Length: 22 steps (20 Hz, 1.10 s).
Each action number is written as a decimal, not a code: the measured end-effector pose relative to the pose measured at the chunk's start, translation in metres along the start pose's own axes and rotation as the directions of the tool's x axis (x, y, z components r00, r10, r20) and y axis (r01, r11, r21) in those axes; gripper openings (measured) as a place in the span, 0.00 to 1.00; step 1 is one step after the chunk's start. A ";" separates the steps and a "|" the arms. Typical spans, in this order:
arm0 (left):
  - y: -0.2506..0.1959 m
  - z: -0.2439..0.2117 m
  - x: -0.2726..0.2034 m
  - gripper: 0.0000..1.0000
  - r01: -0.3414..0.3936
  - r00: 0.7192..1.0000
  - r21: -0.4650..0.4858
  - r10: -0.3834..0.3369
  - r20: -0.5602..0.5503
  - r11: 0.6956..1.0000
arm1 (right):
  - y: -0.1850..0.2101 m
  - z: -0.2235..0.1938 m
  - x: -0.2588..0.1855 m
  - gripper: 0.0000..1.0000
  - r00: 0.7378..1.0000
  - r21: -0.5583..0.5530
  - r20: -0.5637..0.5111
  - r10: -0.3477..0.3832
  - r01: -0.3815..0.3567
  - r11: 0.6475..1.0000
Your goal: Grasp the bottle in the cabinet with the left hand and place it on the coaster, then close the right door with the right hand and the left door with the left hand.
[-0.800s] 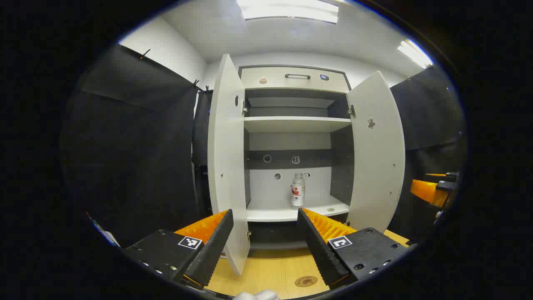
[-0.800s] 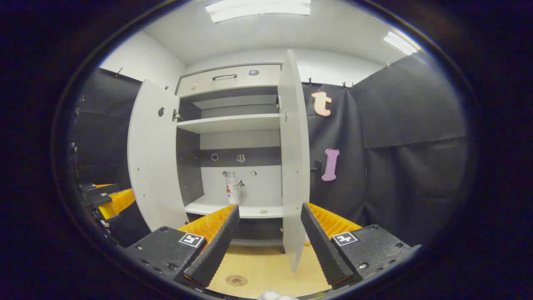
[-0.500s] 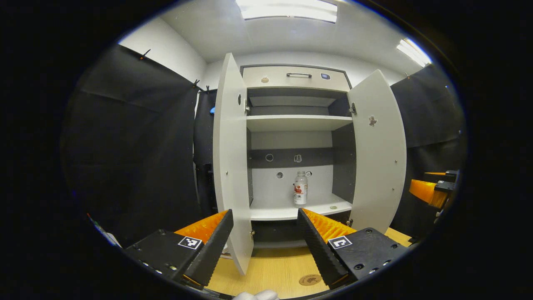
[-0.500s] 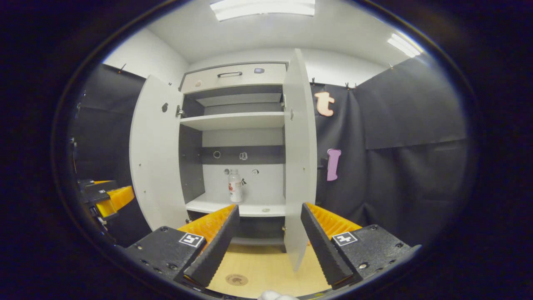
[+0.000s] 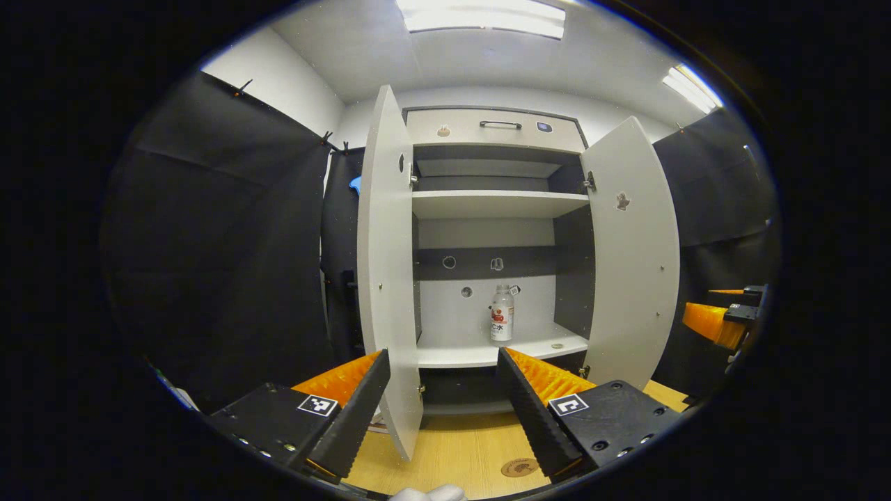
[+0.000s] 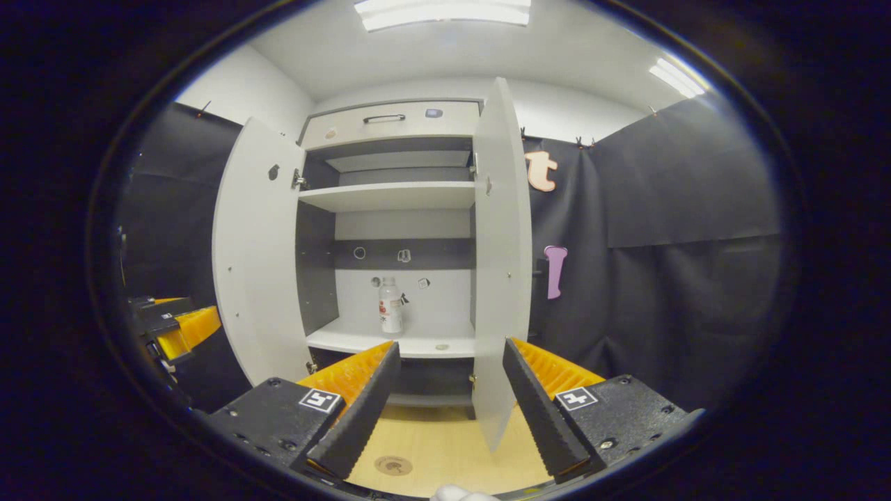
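- Left gripper (image 5: 442, 396): jaws wide apart, nothing between them; held low over the table (image 5: 452, 452), facing the cabinet (image 5: 494, 132).
- Right gripper (image 6: 449, 390): jaws equally wide, empty; also low over the table, facing the cabinet from its right side.
- In the left gripper view the right gripper sits at the far right edge; in the right gripper view the left gripper (image 6: 177, 330) sits at the far left edge.
- Coaster (image 5: 519, 467): round, flat on the table, just beside the left gripper's right finger; nothing on it. In the right gripper view it lies between the fingers at the bottom (image 6: 393, 465).
- Left door (image 5: 386, 278): swung open, nearly edge-on in the left gripper view, lower corner hanging between that gripper's fingers.
- Right door (image 6: 500, 257): swung open, nearly edge-on in the right gripper view, lower edge between that gripper's fingers.
- Bottle (image 5: 501, 314): upright on the lower shelf (image 5: 487, 355), near the back wall, well apart from both grippers.
- Upper shelf (image 5: 498, 204): bare.
- Small round item (image 5: 556, 346) on the lower shelf, right of the bottle; too small to identify.
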<state>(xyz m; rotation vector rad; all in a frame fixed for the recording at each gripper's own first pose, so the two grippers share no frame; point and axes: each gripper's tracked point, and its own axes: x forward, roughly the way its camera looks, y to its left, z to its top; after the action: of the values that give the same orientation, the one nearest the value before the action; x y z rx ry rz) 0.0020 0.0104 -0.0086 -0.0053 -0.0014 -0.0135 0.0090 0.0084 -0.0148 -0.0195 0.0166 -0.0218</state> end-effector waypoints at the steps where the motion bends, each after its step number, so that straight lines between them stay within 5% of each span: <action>1: -0.002 0.000 0.006 0.94 0.001 1.000 0.004 -0.001 0.000 1.000 | -0.001 0.000 0.001 0.97 1.000 0.002 -0.006 0.001 -0.001 1.000; 9: -0.049 -0.010 0.121 0.94 0.018 1.000 -0.005 -0.018 0.018 1.000 | -0.022 -0.006 0.011 0.97 0.998 -0.008 -0.059 0.020 -0.021 1.000; 22: -0.131 -0.046 0.347 0.96 -0.012 0.999 0.019 0.013 -0.036 1.000 | -0.091 0.008 0.021 0.97 0.994 -0.058 -0.072 -0.077 0.072 0.996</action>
<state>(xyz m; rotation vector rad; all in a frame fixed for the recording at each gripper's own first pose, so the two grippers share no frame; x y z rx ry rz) 0.3476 -0.1252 -0.0532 0.0135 0.0343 -0.0012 0.0285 -0.0830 -0.0057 -0.0751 0.0907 -0.0967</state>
